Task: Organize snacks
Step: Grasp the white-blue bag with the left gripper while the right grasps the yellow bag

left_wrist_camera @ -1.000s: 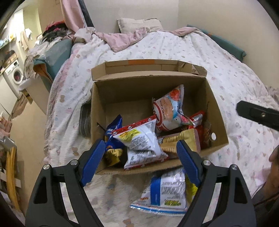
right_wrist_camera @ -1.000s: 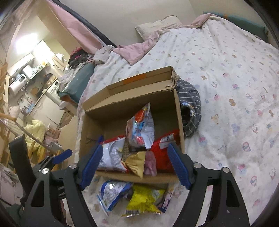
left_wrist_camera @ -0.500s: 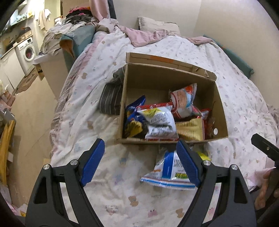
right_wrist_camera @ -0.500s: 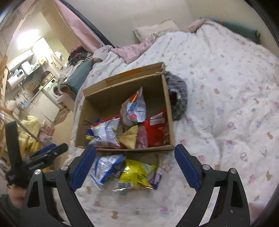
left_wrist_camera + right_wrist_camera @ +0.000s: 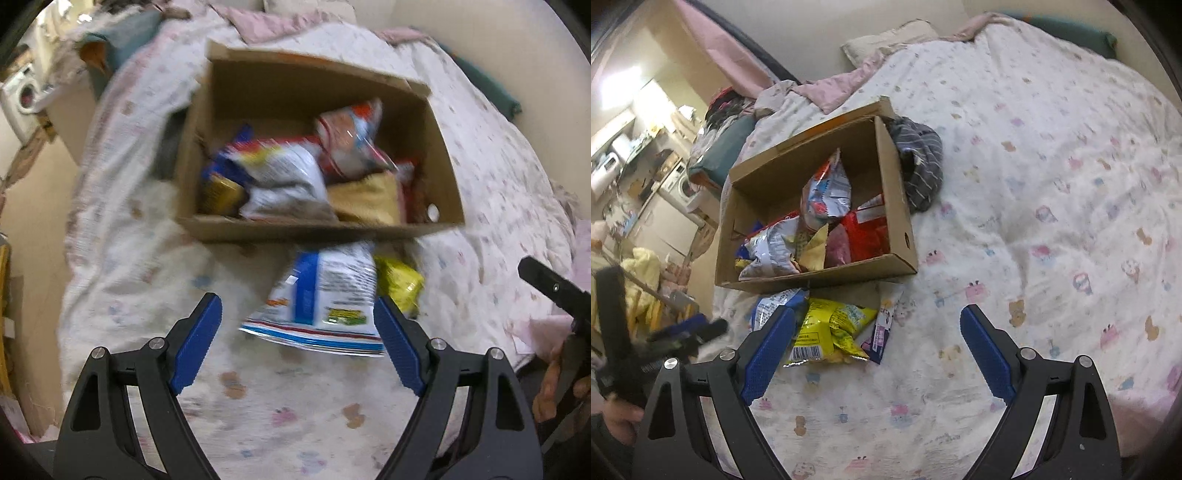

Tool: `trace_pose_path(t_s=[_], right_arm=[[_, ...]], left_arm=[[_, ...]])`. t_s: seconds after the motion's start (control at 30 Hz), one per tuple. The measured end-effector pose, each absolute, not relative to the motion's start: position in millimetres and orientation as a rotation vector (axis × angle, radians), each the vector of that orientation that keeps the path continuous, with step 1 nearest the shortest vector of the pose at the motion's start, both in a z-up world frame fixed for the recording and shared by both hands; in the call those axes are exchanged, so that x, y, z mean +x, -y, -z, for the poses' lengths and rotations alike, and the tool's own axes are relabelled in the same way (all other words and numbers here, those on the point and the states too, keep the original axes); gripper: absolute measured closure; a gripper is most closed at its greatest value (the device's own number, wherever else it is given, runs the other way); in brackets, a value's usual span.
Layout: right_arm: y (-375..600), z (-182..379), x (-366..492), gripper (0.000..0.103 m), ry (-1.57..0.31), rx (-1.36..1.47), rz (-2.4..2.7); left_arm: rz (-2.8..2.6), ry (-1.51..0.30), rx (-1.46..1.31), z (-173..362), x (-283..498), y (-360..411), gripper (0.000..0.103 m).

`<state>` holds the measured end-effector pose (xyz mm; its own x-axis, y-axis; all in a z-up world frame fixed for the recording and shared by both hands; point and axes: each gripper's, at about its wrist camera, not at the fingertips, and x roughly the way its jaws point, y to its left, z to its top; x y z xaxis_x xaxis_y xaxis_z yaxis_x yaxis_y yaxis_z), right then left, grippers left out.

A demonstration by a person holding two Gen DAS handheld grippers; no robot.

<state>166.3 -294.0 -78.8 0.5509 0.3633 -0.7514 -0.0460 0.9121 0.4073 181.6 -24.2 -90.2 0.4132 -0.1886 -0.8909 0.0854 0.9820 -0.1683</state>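
An open cardboard box point(image 5: 439, 225) point(image 5: 897, 206) sits on the bed with several snack bags inside. Just in front of it lie a blue and white bag point(image 5: 325, 295) point(image 5: 775, 301), a yellow bag point(image 5: 399, 284) point(image 5: 831, 328) and a slim purple and white packet point(image 5: 884, 325). My left gripper point(image 5: 297, 343) hangs open above the quilt, the blue and white bag lying beyond its fingertips. My right gripper point(image 5: 875, 350) is open too, over the quilt to the right of the yellow bag. Nothing is between either pair of fingers.
A grey striped garment point(image 5: 919, 166) lies against the box's side. The patterned quilt point(image 5: 1052, 184) spreads wide on the far side. A pillow point(image 5: 886, 40) and a pink blanket point(image 5: 831, 92) lie at the head. The bed's edge drops to the floor point(image 5: 33, 221) beside the box.
Both grippers have pulled back from over the box toward the loose bags in front of it and tilted downward. The right gripper's fingers now stand wider apart than a second ago.
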Motion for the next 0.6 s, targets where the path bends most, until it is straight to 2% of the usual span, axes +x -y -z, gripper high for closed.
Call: trace_pose_path(t_s=[0.2, 0.4, 0.43, 0.47, 0.57, 0.6], right_arm=[[295.8, 82.0, 166.1, 0.01, -0.973, 0.346, -0.248], [297.6, 86.3, 168.3, 0.01, -0.99, 0.351, -0.254], [297.5, 86.3, 168.3, 0.01, -0.99, 0.349, -0.254], [297.2, 87.0, 168.7, 0.01, -0.99, 0.347, -0.257], [296.3, 89.4, 169.9, 0.01, -0.997, 0.345, -0.26], [296.2, 91.0, 170.6, 0.01, -1.004, 0.35, -0.26]], left_arm=[[0.179, -1.292, -0.128, 131.7, 208.2, 38.9, 0.021], [0.169, -1.347, -0.1, 152.1, 220.7, 51.3, 0.021], [0.161, -1.362, -0.103, 155.7, 221.3, 51.2, 0.022], [0.153, -1.364, -0.105, 156.8, 221.2, 50.4, 0.031], [0.111, -1.359, -0.085, 155.4, 219.4, 43.5, 0.042], [0.088, -1.351, -0.056, 152.6, 216.6, 41.8, 0.043]])
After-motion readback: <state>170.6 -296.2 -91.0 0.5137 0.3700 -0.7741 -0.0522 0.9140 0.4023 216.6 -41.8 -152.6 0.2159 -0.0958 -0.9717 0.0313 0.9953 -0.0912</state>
